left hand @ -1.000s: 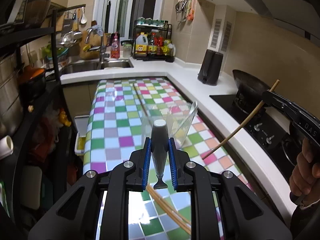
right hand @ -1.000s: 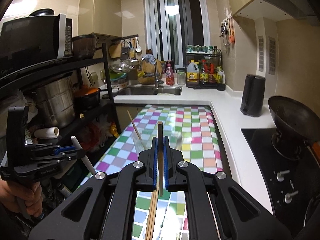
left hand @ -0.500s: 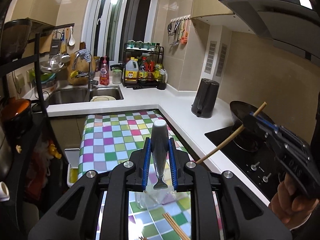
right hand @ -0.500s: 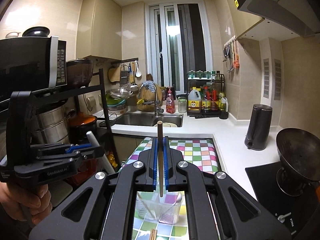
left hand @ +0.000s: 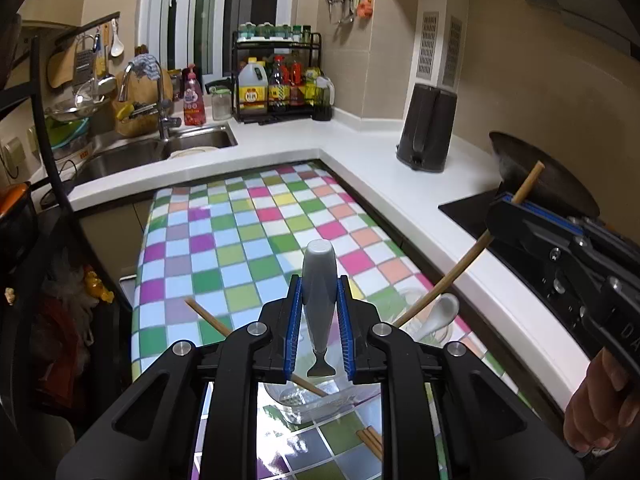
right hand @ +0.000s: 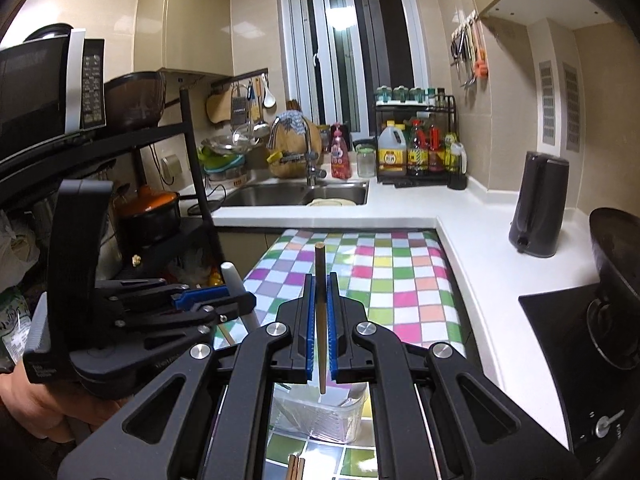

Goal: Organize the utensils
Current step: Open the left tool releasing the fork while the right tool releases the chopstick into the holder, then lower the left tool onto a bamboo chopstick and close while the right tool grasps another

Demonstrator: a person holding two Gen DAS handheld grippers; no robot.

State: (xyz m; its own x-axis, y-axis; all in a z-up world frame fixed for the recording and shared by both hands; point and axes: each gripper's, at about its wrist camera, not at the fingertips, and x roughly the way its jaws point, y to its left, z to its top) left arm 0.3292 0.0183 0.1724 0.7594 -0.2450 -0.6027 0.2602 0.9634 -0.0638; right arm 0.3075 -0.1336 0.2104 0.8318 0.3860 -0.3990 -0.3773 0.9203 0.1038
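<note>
Left wrist view: the left gripper (left hand: 319,316) is clenched on a grey spoon handle (left hand: 319,280), now poised right above the clear plastic container (left hand: 320,400), which sat lower half a second ago. A white spoon (left hand: 438,314) and a chopstick (left hand: 216,322) lean in it.

Right wrist view: the right gripper (right hand: 320,320) grips a wooden chopstick (right hand: 320,312), its tip now nearer the container (right hand: 320,416) on the checkered tablecloth (right hand: 384,280). Loose chopsticks (right hand: 295,468) lie beside it.
</note>
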